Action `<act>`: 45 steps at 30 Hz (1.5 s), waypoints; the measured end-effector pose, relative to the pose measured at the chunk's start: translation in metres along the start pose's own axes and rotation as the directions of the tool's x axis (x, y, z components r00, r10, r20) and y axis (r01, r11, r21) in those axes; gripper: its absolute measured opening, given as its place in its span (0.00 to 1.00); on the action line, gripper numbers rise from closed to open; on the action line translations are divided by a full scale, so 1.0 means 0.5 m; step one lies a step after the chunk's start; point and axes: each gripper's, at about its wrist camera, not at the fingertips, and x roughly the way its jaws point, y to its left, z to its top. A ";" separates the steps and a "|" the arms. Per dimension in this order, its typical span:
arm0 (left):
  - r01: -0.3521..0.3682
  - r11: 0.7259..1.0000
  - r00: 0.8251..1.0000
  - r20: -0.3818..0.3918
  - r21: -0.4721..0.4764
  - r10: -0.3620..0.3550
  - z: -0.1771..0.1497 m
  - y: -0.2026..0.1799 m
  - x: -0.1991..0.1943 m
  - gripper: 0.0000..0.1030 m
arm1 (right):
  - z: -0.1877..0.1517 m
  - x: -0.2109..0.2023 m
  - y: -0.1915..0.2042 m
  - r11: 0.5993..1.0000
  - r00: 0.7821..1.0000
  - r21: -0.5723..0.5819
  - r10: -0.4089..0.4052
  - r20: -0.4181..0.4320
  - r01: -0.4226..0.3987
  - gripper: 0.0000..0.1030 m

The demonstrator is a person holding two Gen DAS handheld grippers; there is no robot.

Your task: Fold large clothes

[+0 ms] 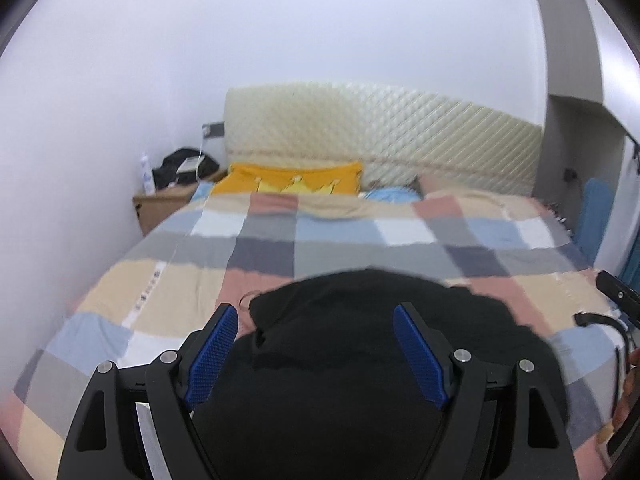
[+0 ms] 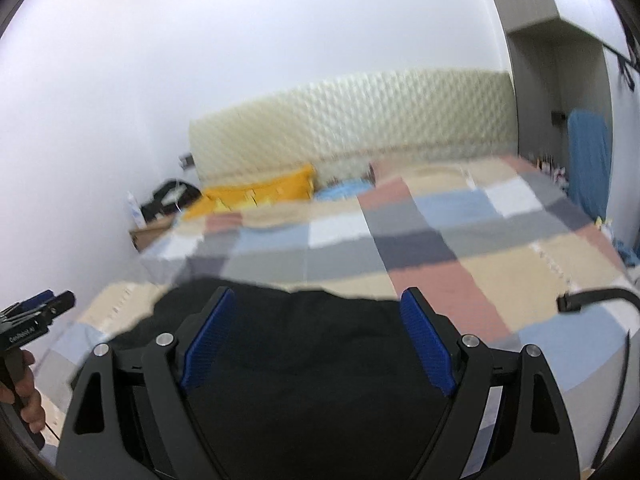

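A black garment [image 1: 360, 320] lies bunched on the near end of a bed with a checked cover [image 1: 280, 240]. My left gripper [image 1: 316, 320] is open above the garment, its blue pads [image 1: 212, 360] wide apart and holding nothing. In the right wrist view the same black garment [image 2: 312, 340] lies under my right gripper [image 2: 316, 304], which is also open and empty, blue pads [image 2: 428, 344] spread. The left gripper [image 2: 40, 312] shows at the left edge of the right wrist view, held by a hand.
A quilted cream headboard [image 1: 380, 136] and a yellow pillow [image 1: 288, 180] are at the far end. A nightstand [image 1: 160, 204] with a bottle and a black bag stands at the far left. A black strap [image 2: 592, 296] lies on the right of the cover. A blue cloth [image 2: 588, 160] hangs far right.
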 end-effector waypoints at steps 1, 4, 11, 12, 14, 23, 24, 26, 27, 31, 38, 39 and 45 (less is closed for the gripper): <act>0.018 1.000 1.000 0.016 0.003 -0.018 0.016 -0.005 -0.031 0.78 | 0.012 -0.022 0.012 1.000 1.000 -0.005 0.004 0.016 -0.004 0.83; 0.065 0.998 0.996 0.053 0.005 -0.065 0.049 -0.012 -0.109 0.78 | 0.046 -0.097 0.047 0.999 0.998 -0.035 0.017 0.061 -0.015 0.83; 0.147 0.986 0.985 0.085 0.079 -0.153 0.070 -0.041 -0.243 0.78 | 0.075 -0.269 0.090 0.998 0.986 -0.039 0.055 0.156 -0.049 0.85; 0.152 0.984 0.983 0.086 0.088 -0.160 0.069 -0.046 -0.258 0.78 | 0.073 -0.289 0.094 0.998 0.984 -0.047 0.054 0.168 -0.047 0.88; 0.168 0.979 0.980 0.087 0.111 -0.178 0.062 -0.057 -0.291 0.78 | 0.064 -0.328 0.104 0.997 0.980 -0.062 0.058 0.193 -0.047 0.93; 0.183 0.978 0.973 0.120 0.104 -0.195 0.013 -0.073 -0.401 0.83 | -0.002 -0.411 0.130 0.993 0.973 -0.044 0.114 0.200 -0.107 0.95; 0.178 0.979 0.974 0.124 0.102 -0.190 0.009 -0.072 -0.406 0.83 | -0.009 -0.421 0.135 0.993 0.973 -0.045 0.119 0.199 -0.112 0.96; 0.170 0.981 0.975 0.130 0.097 -0.182 -0.003 -0.069 -0.422 0.85 | -0.022 -0.434 0.144 0.993 0.972 -0.045 0.115 0.204 -0.108 0.98; 0.170 0.981 0.975 0.128 0.092 -0.181 -0.008 -0.067 -0.426 0.85 | -0.028 -0.439 0.148 0.993 0.972 -0.046 0.115 0.206 -0.108 0.99; 0.158 0.986 0.980 0.112 0.060 -0.164 -0.036 -0.057 -0.431 0.85 | -0.059 -0.449 0.157 0.995 0.976 -0.053 0.098 0.193 -0.090 0.99; 0.129 0.991 0.991 0.022 0.022 -0.129 -0.091 -0.033 -0.396 0.86 | -0.109 -0.467 0.148 0.999 0.988 -0.032 0.012 0.157 -0.007 1.00; 0.125 0.992 0.992 0.018 0.011 -0.125 -0.097 -0.026 -0.395 0.86 | -0.114 -0.470 0.146 1.000 0.989 -0.028 0.015 0.149 -0.011 1.00; 0.122 0.993 0.993 -0.005 0.002 -0.122 -0.126 -0.013 -0.397 0.86 | -0.145 -0.459 0.147 1.000 0.996 -0.021 0.010 0.088 -0.008 1.00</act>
